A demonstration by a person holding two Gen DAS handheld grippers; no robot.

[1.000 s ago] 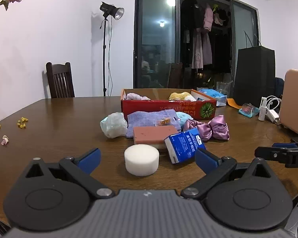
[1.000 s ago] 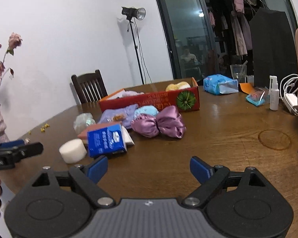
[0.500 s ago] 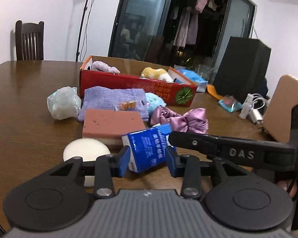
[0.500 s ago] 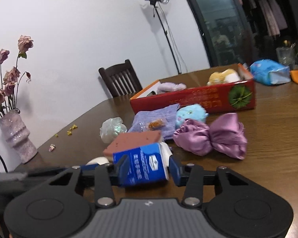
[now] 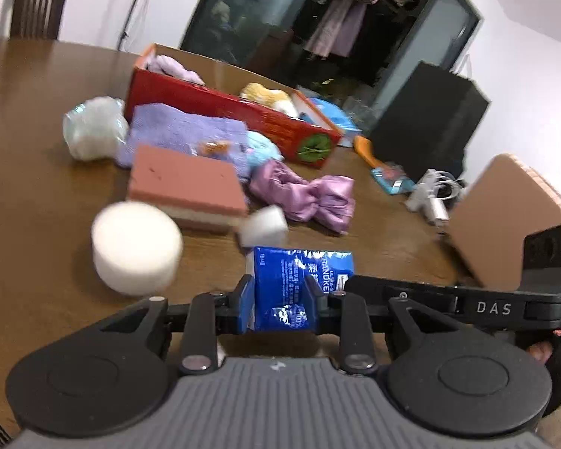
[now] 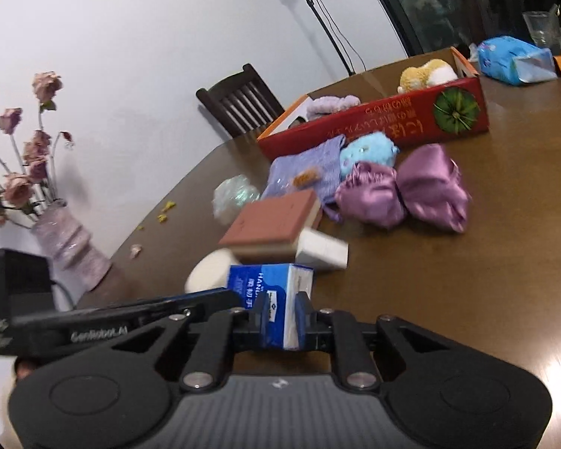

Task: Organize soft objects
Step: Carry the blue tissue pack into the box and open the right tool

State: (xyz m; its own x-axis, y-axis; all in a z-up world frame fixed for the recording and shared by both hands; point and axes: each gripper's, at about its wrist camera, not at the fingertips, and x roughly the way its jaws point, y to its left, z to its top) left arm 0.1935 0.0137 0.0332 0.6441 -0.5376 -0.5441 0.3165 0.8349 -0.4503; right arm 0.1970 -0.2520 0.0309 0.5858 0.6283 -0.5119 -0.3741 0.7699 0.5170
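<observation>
closing from wide open, both the left gripper (image 5: 279, 301) and right gripper (image 6: 282, 323) are now clamped on the blue tissue pack (image 5: 301, 284), just before the white foam puck (image 5: 136, 247); boxing can follow.

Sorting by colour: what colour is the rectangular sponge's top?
Reddish-pink, over a cream layer; the sponge shows best in the left wrist view.

White wall (image 6: 131, 56) (dark chair (image 6: 243, 103))

Blue tissue pack (image 5: 299, 284) pinched between both closing jaws.
</observation>
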